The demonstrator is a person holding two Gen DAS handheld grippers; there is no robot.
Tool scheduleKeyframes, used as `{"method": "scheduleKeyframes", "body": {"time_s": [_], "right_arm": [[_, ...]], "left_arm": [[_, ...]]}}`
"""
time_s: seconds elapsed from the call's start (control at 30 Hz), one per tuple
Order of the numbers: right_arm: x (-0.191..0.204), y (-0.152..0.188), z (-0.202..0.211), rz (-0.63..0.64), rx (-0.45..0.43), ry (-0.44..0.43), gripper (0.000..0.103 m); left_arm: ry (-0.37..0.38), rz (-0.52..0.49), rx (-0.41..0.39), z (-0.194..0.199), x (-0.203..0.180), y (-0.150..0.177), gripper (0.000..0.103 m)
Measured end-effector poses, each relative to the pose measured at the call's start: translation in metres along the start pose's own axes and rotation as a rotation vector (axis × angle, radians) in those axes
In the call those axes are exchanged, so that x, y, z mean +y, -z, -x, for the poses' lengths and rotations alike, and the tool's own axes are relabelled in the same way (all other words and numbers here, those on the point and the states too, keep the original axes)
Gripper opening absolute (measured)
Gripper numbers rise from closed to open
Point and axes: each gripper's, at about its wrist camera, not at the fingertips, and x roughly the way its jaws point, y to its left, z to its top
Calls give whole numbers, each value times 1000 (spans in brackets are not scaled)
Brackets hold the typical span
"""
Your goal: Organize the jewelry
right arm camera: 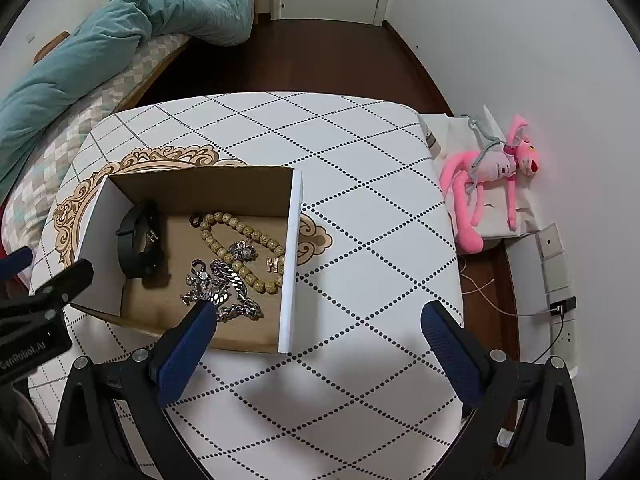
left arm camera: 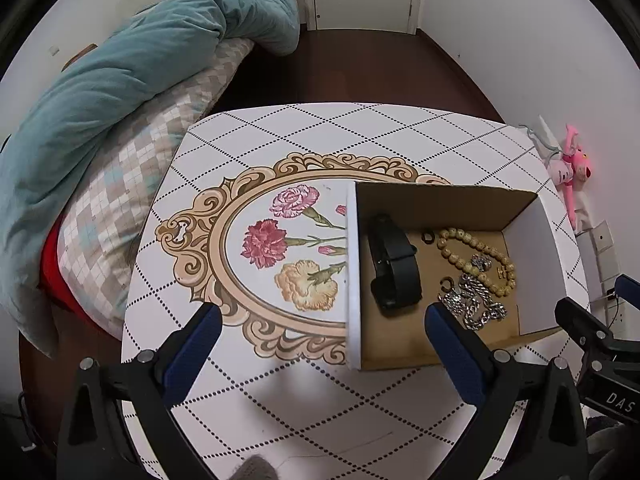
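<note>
An open cardboard box (left arm camera: 448,204) (right arm camera: 208,190) with white outer walls stands on the patterned table (left arm camera: 280,136) (right arm camera: 360,220). Inside lie a black wristband (left arm camera: 394,266) (right arm camera: 138,240), a tan bead bracelet (left arm camera: 476,258) (right arm camera: 244,248), a silver chain (left arm camera: 478,300) (right arm camera: 228,288), a gold H charm (right arm camera: 273,265) and small silver pieces. My left gripper (left arm camera: 322,314) hangs open above the box's left wall, with nothing between its fingers. My right gripper (right arm camera: 318,316) is open over the box's right wall, also without anything in it. Each gripper shows at the edge of the other's view.
A bed with a teal duvet (left arm camera: 132,80) (right arm camera: 112,32) lies left of the table. A pink plush toy (right arm camera: 492,176) (left arm camera: 572,168) rests on a white bag by the right wall, beside wall sockets with a cable (right arm camera: 556,308). Dark wood floor runs beyond the table.
</note>
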Motion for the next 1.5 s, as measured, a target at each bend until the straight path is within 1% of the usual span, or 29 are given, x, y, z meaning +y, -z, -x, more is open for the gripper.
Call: {"method": "scheduleKeyframes", "body": {"time_s": [0.23, 0.43, 0.67, 0.73, 0.87, 1.0, 1.23, 1.37, 1.5], "right_arm": [[-6, 6, 22, -22, -40, -2, 103], [-13, 19, 64, -42, -114, 6, 103], [-22, 39, 131, -58, -214, 12, 103], [-23, 47, 156, -62, -250, 13, 103], [-24, 59, 196, -70, -312, 2, 103], [-21, 73, 237, -70, -372, -3, 103], [-20, 86, 282, -77, -436, -4, 103], [-18, 89, 291, -76, -435, -11, 103], [-18, 89, 293, -79, -422, -18, 103]], "left_arm": [[-9, 8, -41, 26, -5, 9, 103], [-4, 17, -97, 67, -5, 20, 103], [18, 39, -175, 132, 0, 32, 103], [20, 42, -203, 151, 0, 35, 103], [43, 37, -248, 187, -1, 43, 103], [62, 23, -283, 214, -2, 51, 103], [59, 19, -311, 240, 2, 62, 103], [46, 23, -312, 247, 6, 65, 103], [29, 30, -300, 245, 8, 64, 103]]}}
